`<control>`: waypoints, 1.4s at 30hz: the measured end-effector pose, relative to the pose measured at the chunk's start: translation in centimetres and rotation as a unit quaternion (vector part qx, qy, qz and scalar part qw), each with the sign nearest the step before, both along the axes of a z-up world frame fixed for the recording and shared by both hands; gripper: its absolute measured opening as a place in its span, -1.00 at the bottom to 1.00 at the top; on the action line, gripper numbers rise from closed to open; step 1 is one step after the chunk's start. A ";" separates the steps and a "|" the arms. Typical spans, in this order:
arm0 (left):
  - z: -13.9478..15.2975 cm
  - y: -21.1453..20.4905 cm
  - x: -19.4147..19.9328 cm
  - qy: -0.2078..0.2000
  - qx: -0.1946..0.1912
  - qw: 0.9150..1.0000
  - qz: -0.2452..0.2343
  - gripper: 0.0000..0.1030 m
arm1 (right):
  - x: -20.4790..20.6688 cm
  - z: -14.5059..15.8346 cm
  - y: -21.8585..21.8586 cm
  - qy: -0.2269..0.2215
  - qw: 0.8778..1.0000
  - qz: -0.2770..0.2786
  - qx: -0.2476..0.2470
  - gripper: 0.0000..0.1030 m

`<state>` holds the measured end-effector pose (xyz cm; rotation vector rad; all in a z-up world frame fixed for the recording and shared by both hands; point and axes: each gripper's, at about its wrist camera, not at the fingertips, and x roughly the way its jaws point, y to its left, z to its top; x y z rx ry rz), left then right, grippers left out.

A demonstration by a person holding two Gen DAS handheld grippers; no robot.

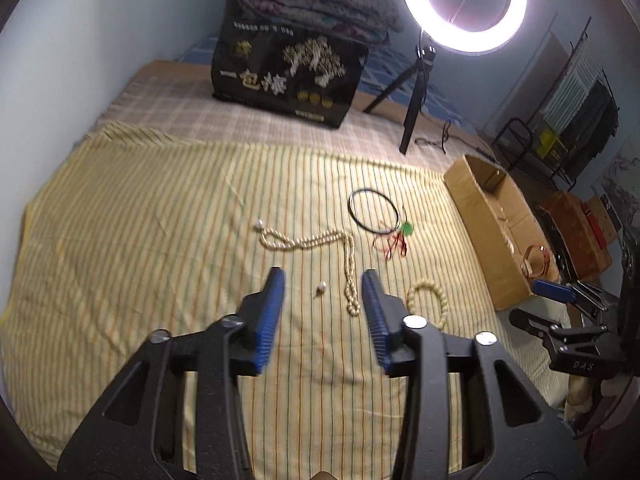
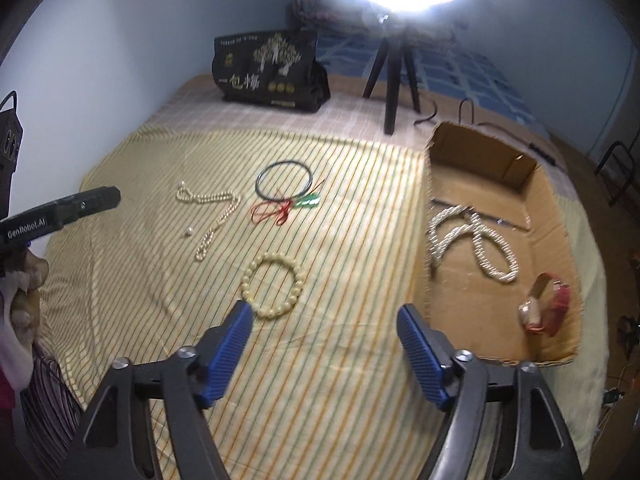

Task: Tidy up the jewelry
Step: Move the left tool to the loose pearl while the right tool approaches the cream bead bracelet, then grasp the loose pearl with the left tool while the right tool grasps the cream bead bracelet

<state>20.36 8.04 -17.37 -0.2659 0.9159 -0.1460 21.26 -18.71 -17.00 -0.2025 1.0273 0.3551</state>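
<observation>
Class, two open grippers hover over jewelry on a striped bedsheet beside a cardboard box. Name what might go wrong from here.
1. The left gripper frames a tiny loose pearl; it may slip away or sink into the soft sheet.
2. The long pearl strand lies right beside that pearl and could snag.
3. The right gripper could pinch sheet with the bead bracelet.

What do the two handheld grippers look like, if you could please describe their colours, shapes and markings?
Both the left gripper and the right gripper have matte black angular frames with silver screws and ribbed blue fingers. The left gripper's black side carries white GenRobot.AI lettering.
</observation>
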 end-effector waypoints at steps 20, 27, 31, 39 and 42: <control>-5.8 -3.3 3.1 0.028 0.055 0.997 -0.045 -0.61 | 3.4 -6.0 2.2 0.064 0.998 -0.015 -0.010 -0.21; -7.1 -3.7 3.8 0.036 0.067 0.996 -0.048 -0.61 | 4.1 -6.6 2.3 0.068 0.998 -0.017 -0.010 -0.28; -7.6 -3.7 4.2 0.040 0.067 0.996 -0.047 -0.72 | 4.6 -6.9 2.5 0.071 0.997 -0.018 -0.004 -0.31; -8.5 -4.1 4.2 0.040 0.085 0.994 -0.051 -0.84 | 4.7 -7.3 3.1 0.073 0.997 -0.009 -0.010 -0.37; -8.6 -4.1 4.3 0.037 0.087 0.994 -0.051 -0.88 | 4.9 -7.3 3.5 0.071 0.997 -0.005 -0.015 -0.44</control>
